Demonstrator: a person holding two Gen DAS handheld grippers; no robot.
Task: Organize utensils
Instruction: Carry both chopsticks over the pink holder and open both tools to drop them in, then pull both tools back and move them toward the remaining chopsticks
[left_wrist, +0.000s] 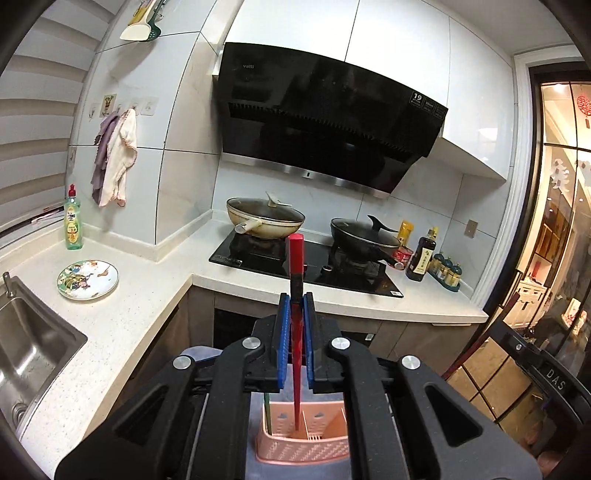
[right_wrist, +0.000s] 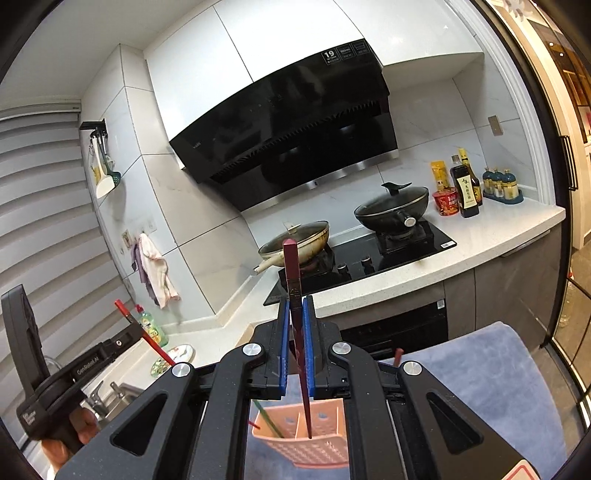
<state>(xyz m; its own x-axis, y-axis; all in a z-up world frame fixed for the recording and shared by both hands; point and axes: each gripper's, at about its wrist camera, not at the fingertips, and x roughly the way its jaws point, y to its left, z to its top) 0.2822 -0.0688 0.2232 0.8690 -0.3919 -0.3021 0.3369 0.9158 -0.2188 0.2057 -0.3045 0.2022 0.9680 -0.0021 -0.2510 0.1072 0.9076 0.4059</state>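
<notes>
My left gripper (left_wrist: 295, 301) is shut on a bright red chopstick (left_wrist: 296, 266), held upright with its thin tip down inside a pink slotted utensil holder (left_wrist: 295, 441). My right gripper (right_wrist: 295, 304) is shut on a dark red chopstick (right_wrist: 292, 269), also upright with its tip inside the pink holder (right_wrist: 325, 448). A green stick (right_wrist: 267, 424) leans in the holder's left compartment. The left gripper with its red chopstick (right_wrist: 147, 334) shows at the left of the right wrist view.
The holder stands on a blue-grey towel (right_wrist: 491, 387). Behind are the white counter (left_wrist: 122, 306), a patterned plate (left_wrist: 88, 279), a steel sink (left_wrist: 29, 343), a green soap bottle (left_wrist: 73, 221), two lidded pans (left_wrist: 264, 218) on the black hob, and sauce bottles (right_wrist: 466, 188).
</notes>
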